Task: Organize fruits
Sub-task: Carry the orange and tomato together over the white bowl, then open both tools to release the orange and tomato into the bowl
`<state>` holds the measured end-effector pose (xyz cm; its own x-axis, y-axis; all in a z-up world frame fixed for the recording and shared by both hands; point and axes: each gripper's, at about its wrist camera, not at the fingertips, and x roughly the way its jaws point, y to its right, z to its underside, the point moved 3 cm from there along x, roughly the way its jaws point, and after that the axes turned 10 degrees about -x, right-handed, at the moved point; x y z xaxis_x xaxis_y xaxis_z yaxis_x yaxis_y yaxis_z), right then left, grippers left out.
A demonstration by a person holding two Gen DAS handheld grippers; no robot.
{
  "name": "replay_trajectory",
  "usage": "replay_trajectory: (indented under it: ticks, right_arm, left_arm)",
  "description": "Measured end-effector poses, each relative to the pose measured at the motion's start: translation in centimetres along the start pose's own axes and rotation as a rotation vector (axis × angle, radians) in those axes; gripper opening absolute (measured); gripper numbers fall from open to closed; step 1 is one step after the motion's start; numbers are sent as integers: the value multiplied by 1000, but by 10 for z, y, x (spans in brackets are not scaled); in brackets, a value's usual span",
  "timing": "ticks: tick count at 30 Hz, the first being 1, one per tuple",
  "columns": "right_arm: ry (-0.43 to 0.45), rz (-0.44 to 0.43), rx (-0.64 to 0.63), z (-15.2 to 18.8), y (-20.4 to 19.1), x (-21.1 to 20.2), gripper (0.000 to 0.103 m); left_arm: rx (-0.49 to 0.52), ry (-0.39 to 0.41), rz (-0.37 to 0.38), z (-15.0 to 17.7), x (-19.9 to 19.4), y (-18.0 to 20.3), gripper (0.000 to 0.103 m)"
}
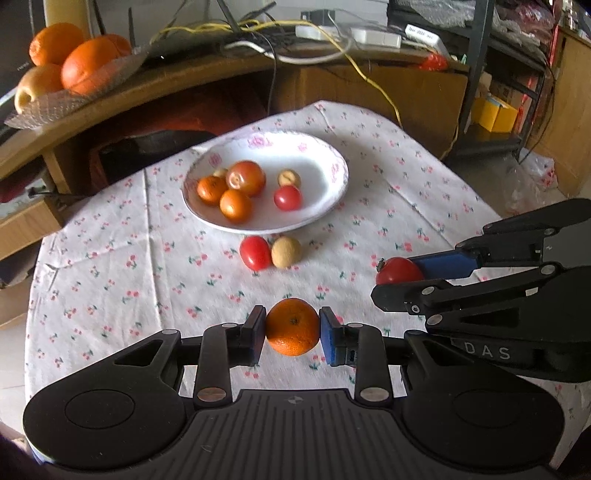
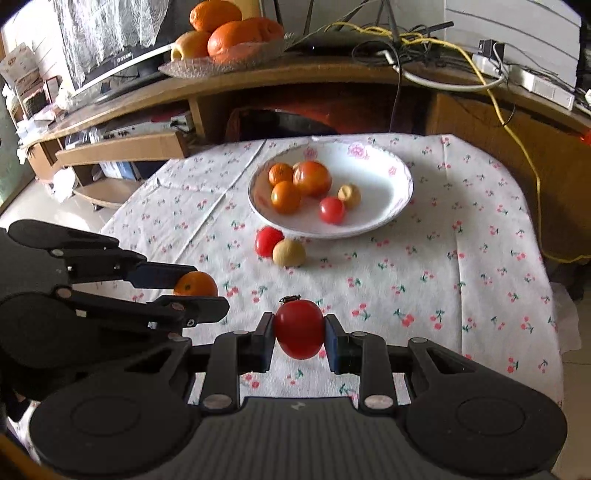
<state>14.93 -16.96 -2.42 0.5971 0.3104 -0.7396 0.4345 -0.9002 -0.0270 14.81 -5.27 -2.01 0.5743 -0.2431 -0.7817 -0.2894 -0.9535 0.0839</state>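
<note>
My left gripper is shut on a small orange, held above the flowered tablecloth. My right gripper is shut on a red tomato; from the left wrist view the same tomato shows at the right between the other gripper's fingers. From the right wrist view the orange shows at the left. A white bowl further back holds several small oranges, a tomato and tan fruits. In front of the bowl lie a red tomato and a tan round fruit, touching.
A curved wooden shelf runs behind the table, with a glass dish of large oranges at its left and cables and power strips on top. A yellow cable hangs down at the right. The table's edges fall away left and right.
</note>
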Motion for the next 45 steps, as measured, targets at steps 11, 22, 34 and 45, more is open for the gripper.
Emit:
replay_trajectory:
  ticks: [11, 22, 34, 45]
  right_arm:
    - [75, 36, 37, -25, 6, -11, 30]
    - [150, 94, 98, -60, 32, -10, 30]
    - [166, 104, 112, -81, 58, 21, 30]
    - [139, 88, 116, -86, 73, 52, 30]
  left_arm:
    - [-26, 83, -27, -24, -9, -3, 37]
    - [-65, 167, -33, -65, -2, -3, 37]
    - [-91, 161, -42, -92, 29, -11, 36]
    - [-124, 128, -53, -100, 59, -19, 37]
